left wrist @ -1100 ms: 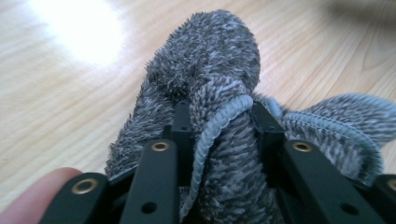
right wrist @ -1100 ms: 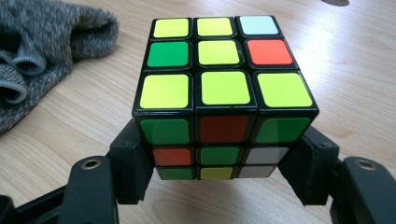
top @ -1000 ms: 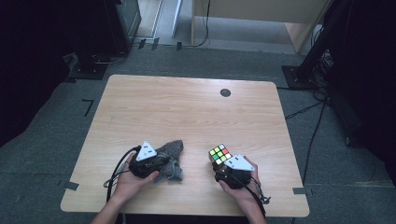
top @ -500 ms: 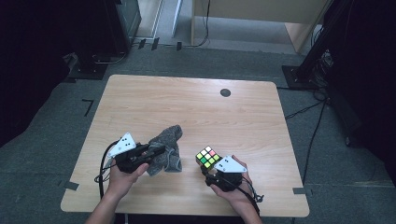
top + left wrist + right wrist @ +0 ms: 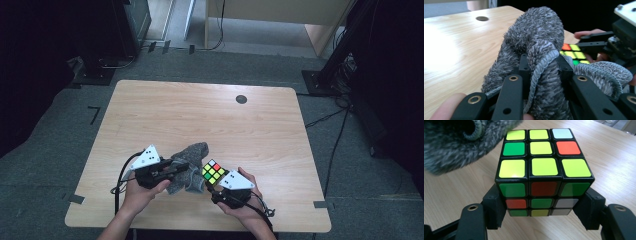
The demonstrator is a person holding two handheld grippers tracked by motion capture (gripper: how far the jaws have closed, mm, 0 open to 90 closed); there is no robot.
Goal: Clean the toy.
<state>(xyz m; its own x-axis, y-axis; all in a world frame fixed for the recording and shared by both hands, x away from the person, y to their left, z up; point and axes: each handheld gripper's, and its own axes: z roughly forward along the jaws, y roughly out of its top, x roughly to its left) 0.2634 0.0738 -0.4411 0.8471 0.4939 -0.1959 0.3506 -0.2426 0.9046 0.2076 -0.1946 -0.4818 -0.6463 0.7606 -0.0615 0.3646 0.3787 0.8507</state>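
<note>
Left gripper (image 5: 172,169): fingers pinching grey cloth (image 5: 192,155). Right gripper (image 5: 216,186): fingers clamping puzzle cube (image 5: 213,172). Step, as judged: bringing both together; next, press cloth onto cube face to wipe.

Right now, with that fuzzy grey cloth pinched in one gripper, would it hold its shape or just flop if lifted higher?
The fuzzy grey cloth would probably flop: it bunches and folds over the left gripper, with a loose hemmed edge drooping to one side. It likely weighs little, since one pinch holds it up. Its shaggy pile should resist slipping, though it might brush the multicoloured puzzle cube beside it.

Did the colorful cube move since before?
Yes. The cube, clamped in the right hand-held gripper, slid left along the table's near edge, toward the grey cloth.
</note>
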